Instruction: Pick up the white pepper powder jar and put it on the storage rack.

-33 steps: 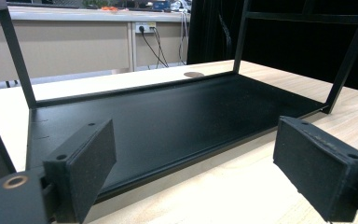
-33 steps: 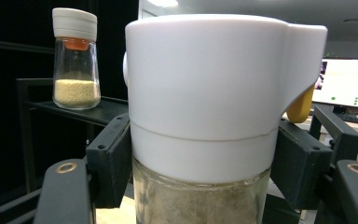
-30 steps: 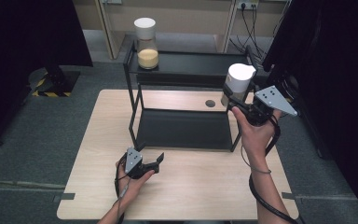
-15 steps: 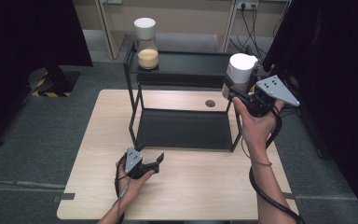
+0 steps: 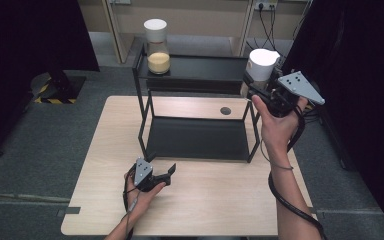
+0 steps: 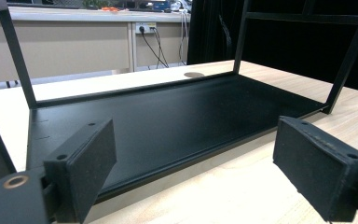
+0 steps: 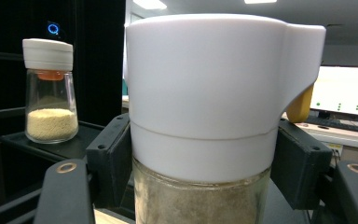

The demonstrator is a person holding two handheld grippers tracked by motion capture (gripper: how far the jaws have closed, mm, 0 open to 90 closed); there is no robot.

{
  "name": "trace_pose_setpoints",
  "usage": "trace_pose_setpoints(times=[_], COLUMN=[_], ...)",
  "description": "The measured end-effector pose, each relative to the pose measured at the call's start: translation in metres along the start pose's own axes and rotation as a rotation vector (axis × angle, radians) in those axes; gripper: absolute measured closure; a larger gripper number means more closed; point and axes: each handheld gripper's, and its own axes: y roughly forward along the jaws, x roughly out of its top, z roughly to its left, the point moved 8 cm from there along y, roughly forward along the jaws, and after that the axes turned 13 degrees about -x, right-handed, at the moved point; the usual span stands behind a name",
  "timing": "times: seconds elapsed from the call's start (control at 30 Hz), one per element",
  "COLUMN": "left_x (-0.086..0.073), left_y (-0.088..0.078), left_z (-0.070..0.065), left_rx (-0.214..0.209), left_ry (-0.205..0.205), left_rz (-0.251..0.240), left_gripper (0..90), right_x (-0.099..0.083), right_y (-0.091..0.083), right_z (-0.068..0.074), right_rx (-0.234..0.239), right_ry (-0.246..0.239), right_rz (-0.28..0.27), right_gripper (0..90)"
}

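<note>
Clamped on the jar (image 5: 261, 67), the right tongs (image 5: 254, 89) have lifted it level with the rack's (image 5: 195, 75) top shelf, likely for placing; the left tongs (image 5: 166, 172) rest apart on the surface (image 5: 220, 200).

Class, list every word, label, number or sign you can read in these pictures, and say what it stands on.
None can be read.
The held jar and the jar on the rack: no label.
A glowing blue ring on the dark panel behind: a mark, no letters.
The lit screen at right: too blurred to read.
</note>
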Motion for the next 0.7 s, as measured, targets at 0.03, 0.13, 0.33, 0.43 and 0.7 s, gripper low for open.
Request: trace_pose_setpoints(times=[0.03, 0.13, 0.33, 0.43, 0.7], left_x=[0.0, 0.0, 0.0, 0.0, 0.0], left_y=[0.0, 0.0, 0.0, 0.0, 0.0], left_z=[0.0, 0.0, 0.0, 0.0, 0.0], left_rx=[0.0, 0.0, 0.0, 0.0, -0.001], left_ry=[0.0, -0.002, -0.001, -0.002, 0.0], left_rz=[0.0, 0.001, 0.001, -0.001, 0.0], left_gripper=[12.4, 12.4, 12.4, 12.5, 12.4], right_x=[0.001, 0.004, 0.01, 0.012, 0.016], right_y=[0.001, 0.003, 0.009, 0.011, 0.019], right_z=[0.0, -0.001, -0.002, -0.003, -0.003], right_rx=[-0.002, -0.008, -0.018, -0.022, -0.032], right_ry=[-0.001, -0.002, -0.004, -0.003, -0.002], right_rz=[0.0, -0.001, 0.003, 0.004, 0.009], right_gripper=[30.6, 30.6, 30.6, 30.7, 30.6])
